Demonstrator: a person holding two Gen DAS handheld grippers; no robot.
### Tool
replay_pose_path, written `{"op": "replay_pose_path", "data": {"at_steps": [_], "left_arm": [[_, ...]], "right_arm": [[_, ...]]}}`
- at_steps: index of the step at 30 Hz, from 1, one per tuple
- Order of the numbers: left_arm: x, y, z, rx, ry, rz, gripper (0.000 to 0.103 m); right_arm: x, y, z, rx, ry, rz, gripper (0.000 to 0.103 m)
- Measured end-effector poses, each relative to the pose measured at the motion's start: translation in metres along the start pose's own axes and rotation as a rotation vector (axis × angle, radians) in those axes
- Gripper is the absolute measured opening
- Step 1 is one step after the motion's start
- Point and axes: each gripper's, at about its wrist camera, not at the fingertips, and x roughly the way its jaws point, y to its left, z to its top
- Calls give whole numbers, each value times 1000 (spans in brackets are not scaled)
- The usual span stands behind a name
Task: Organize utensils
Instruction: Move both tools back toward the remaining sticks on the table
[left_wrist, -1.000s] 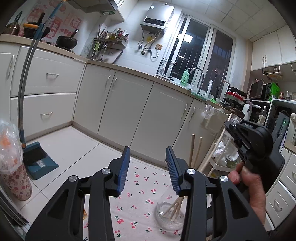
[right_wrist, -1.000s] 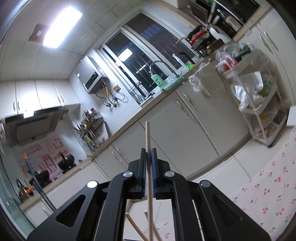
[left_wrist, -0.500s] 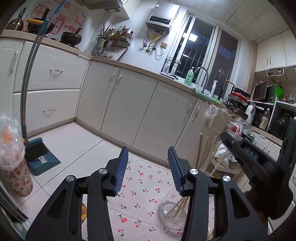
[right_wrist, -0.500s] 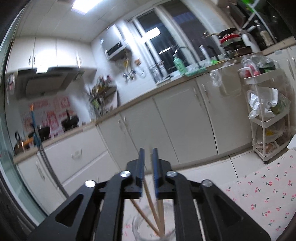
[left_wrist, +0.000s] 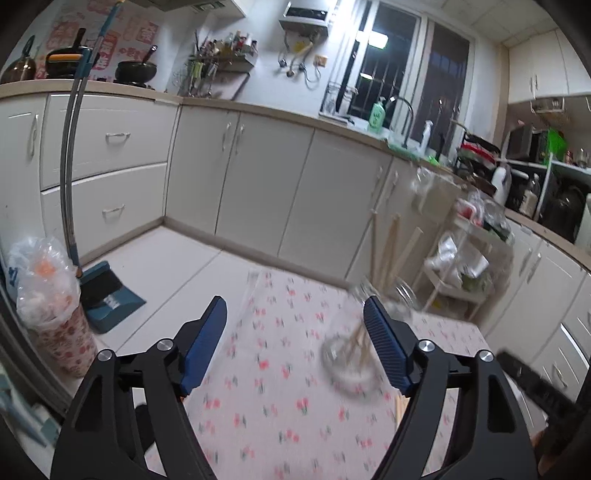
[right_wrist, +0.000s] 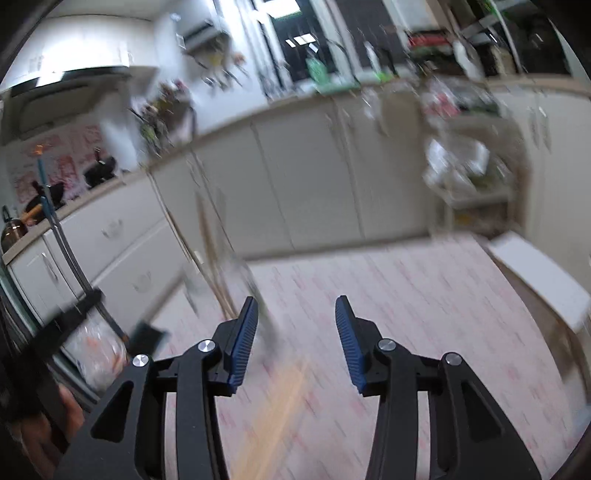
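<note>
So in the left wrist view, way over at 9 o'clock there's a bin with a plastic bag (left_wrist: 48, 306) stuffed in it, and just beside it a blue dustpan (left_wrist: 110, 295) with its long handle leaning up against the drawers. The left gripper (left_wrist: 295, 332) sits at 6 o'clock with its blue pads (left_wrist: 205, 343) spread wide apart, nothing between them, hanging over a tablecloth (left_wrist: 280, 398) printed with little red cherries. Moving right, at about 4 o'clock from centre there's a clear glass jar (left_wrist: 351, 354), pretty blurry, standing on the cloth with a bunch of wooden chopsticks (left_wrist: 388, 254) in it, tops fanning out toward 1 o'clock; the right-hand pad partly covers the jar. One more pale stick (left_wrist: 399, 406) seems to lie on the cloth just under that finger. Further right, at 3 o'clock, a white trolley (left_wrist: 458, 266) loaded with bags. The right wrist view is smeared with motion blur: the jar (right_wrist: 221, 284) and its chopsticks (right_wrist: 207, 236) show at roughly 10 o'clock, left of the pads, not touching them. The right gripper (right_wrist: 297, 343) is also open wide and holding nothing, and a blurry tan streak (right_wrist: 280, 410) lies on the cloth (right_wrist: 424, 314) between its arms at 6 o'clock, can't tell for sure what it is.
</note>
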Motion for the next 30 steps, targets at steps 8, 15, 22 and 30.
{"op": "replay_pose_path", "data": {"at_steps": [8,15,22,30], "left_arm": [[-64,-29,-17,76,71,7,84],[-82,-34,-29,99,143,6,85],[-76,-6,-32,65,190,31,87],[-54,-1,-41,54,243,36,87]], "right_arm": [[-54,10,-20,-38,35,-42,51],[5,31,-40,-63,199,-28,43],[54,45,-54,-128,291,-83,30],[74,46,-62,-207,347,-111,29]]}}
